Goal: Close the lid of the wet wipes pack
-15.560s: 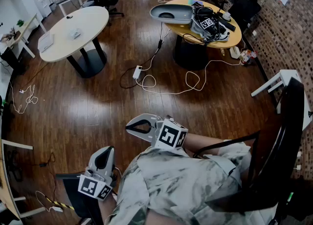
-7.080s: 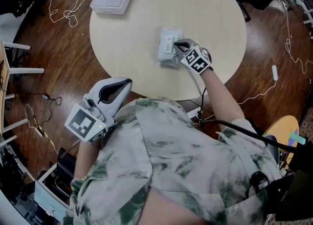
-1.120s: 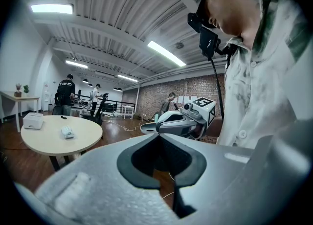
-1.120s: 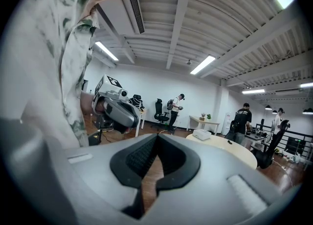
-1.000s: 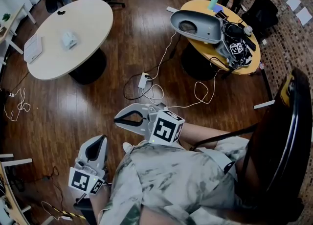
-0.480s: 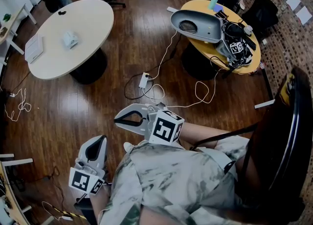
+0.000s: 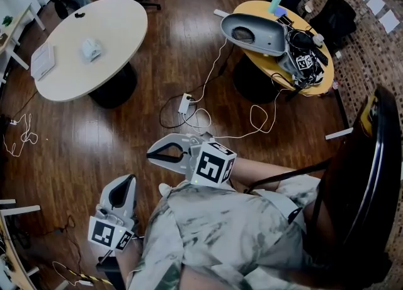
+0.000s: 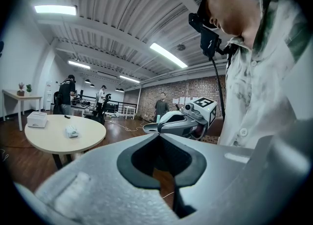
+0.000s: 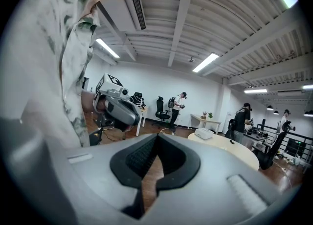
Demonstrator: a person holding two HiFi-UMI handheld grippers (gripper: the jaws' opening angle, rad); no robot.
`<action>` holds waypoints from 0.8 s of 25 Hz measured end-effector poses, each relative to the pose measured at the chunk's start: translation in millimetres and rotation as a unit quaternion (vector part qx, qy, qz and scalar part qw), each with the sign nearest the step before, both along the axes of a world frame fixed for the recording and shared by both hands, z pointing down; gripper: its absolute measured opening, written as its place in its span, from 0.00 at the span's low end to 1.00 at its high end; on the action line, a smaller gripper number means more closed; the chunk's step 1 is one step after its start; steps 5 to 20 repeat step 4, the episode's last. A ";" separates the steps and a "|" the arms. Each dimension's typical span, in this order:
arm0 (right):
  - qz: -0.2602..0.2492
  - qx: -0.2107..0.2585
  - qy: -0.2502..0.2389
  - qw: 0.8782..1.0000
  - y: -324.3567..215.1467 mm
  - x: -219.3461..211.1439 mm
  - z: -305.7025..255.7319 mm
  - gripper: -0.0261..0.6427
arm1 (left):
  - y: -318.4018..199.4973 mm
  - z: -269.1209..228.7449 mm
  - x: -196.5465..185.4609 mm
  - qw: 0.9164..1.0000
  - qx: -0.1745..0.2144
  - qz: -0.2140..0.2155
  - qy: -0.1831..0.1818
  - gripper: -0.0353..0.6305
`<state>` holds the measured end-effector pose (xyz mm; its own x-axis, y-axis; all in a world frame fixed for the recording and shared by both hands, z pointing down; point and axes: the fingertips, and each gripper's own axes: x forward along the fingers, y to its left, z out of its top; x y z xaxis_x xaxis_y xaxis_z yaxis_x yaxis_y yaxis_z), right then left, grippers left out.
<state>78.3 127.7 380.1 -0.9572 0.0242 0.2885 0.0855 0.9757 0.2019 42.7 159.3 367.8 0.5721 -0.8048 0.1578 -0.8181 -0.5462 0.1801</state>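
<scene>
The wet wipes pack point(image 7: 90, 48) lies on the round beige table point(image 7: 116, 27), far from both grippers; it is too small to tell how its lid stands. It also shows as a small white bundle point(image 8: 72, 131) in the left gripper view. My left gripper point(image 7: 125, 183) is held low by the person's left side, shut and empty. My right gripper point(image 7: 155, 153) hangs over the floor in front of the person's lap, shut and empty. Each gripper sees the other: the right gripper point(image 8: 180, 121), the left gripper point(image 9: 116, 105).
A white box point(image 7: 42, 62) lies on the same table. A power strip point(image 7: 184, 103) and white cables trail across the wooden floor. A second table point(image 7: 261, 49) at the back right carries gear. A dark chair point(image 7: 371, 175) stands at the right. People stand at the room's far side.
Seven seconds ago the right gripper was at the pack on the table; now both grippers are far from it. Over the last second nothing has moved.
</scene>
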 end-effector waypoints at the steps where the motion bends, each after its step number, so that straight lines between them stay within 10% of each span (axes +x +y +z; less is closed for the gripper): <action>1: 0.000 -0.001 0.003 1.000 0.7 -4.5 -0.8 0.04 | 0.5 0.4 -4.6 1.000 0.000 0.000 0.001 0.05; 20: 0.001 0.000 0.007 1.000 2.0 -18.1 -0.7 0.04 | 2.1 2.1 -18.1 1.000 0.000 0.000 0.003 0.05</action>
